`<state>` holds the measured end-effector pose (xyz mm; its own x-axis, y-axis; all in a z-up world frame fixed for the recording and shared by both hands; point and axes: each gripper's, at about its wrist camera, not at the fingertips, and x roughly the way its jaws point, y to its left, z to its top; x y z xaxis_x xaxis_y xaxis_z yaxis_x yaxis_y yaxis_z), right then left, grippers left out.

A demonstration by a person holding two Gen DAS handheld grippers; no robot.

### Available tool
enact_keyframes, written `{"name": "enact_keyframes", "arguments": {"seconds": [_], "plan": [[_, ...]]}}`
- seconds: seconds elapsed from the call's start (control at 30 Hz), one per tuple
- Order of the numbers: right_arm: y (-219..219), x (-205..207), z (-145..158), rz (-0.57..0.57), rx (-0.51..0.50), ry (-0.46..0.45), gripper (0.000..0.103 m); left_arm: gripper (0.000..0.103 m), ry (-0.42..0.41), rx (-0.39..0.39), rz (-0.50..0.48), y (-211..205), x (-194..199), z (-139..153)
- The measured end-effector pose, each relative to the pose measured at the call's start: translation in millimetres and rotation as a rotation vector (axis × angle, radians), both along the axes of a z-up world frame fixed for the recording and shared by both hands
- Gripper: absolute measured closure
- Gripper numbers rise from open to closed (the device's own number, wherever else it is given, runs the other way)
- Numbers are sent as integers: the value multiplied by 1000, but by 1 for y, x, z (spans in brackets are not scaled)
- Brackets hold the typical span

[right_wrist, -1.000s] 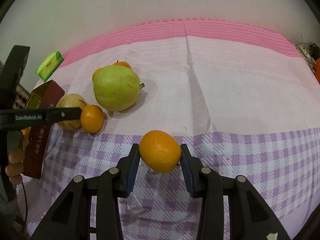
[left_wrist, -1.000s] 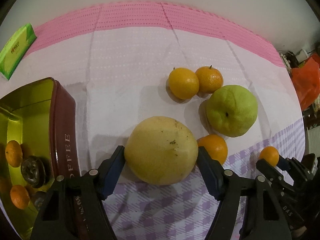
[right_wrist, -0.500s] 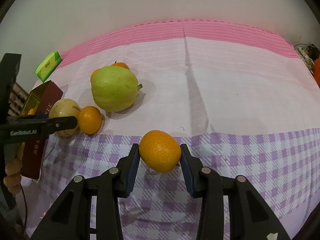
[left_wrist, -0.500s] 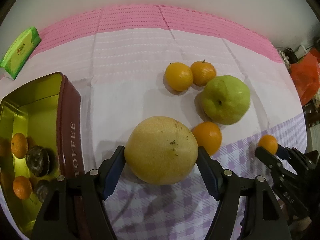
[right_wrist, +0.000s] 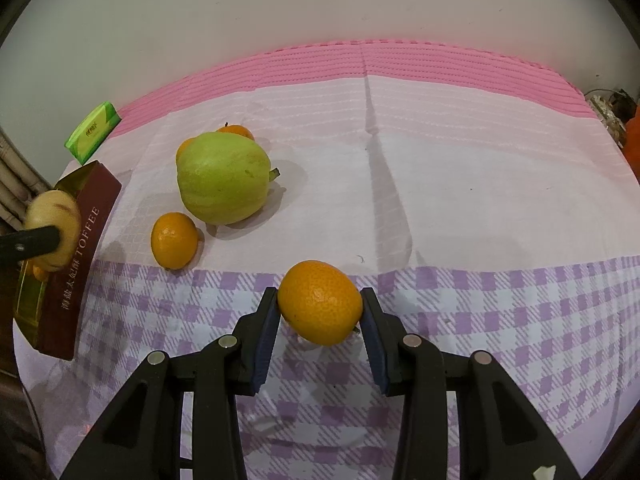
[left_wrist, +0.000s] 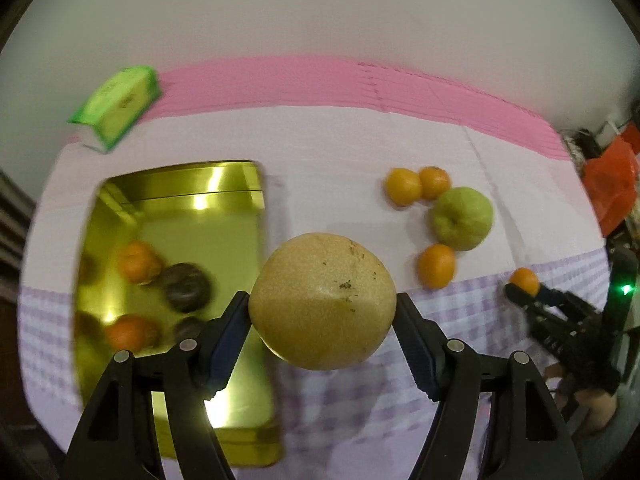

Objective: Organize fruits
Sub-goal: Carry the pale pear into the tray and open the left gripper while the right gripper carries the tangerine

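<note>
My left gripper (left_wrist: 322,322) is shut on a big yellow-brown pear (left_wrist: 322,301) and holds it in the air by the right rim of the open gold toffee tin (left_wrist: 240,184). The tin holds small oranges (left_wrist: 138,262) and dark round fruits (left_wrist: 185,286). My right gripper (right_wrist: 320,320) is shut on a small orange (right_wrist: 320,302) above the checked cloth. A green guava (right_wrist: 223,178), a loose orange (right_wrist: 174,240) and two more oranges (left_wrist: 404,186) lie on the cloth. The pear also shows in the right wrist view (right_wrist: 54,230).
A green packet (left_wrist: 116,106) lies at the far left by the wall. The table is covered by a pink, white and purple checked cloth (right_wrist: 480,184). Orange bags (left_wrist: 612,184) sit off the right edge. The tin's red side (right_wrist: 76,256) reads TOFFEE.
My left gripper has lifted the pear and swung left, over toward the tin. The right gripper keeps holding its orange almost still.
</note>
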<state>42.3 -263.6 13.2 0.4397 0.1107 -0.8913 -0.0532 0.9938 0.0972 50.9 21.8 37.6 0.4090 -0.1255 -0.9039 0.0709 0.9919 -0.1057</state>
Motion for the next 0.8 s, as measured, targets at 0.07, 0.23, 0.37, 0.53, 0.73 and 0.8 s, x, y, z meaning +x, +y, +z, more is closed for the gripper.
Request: {"name": "enact_keyframes", "arguments": {"seconds": [0.07,0.23,0.37,0.53,0.73,0.8], "plan": [[1,0,0,1,-1,-2,66,32,-7,19,19,14,-6,4],[1,-1,0,-1,-7,-4,66,32,19,44,77,51,-21,1],[2,-1,2,-5,-13,-11,66,32,62,64,115,74,-33,-13],[3,-1,3,-7,-15,-13,66,32,106,56,149,91,-43,-31],[3,-2,4,-9,-21,-16,66,32,140,46,174,101,-46,-45],[2,-1,3,-10,-23,-16,66,32,150,42,179,102,-46,-50]]}}
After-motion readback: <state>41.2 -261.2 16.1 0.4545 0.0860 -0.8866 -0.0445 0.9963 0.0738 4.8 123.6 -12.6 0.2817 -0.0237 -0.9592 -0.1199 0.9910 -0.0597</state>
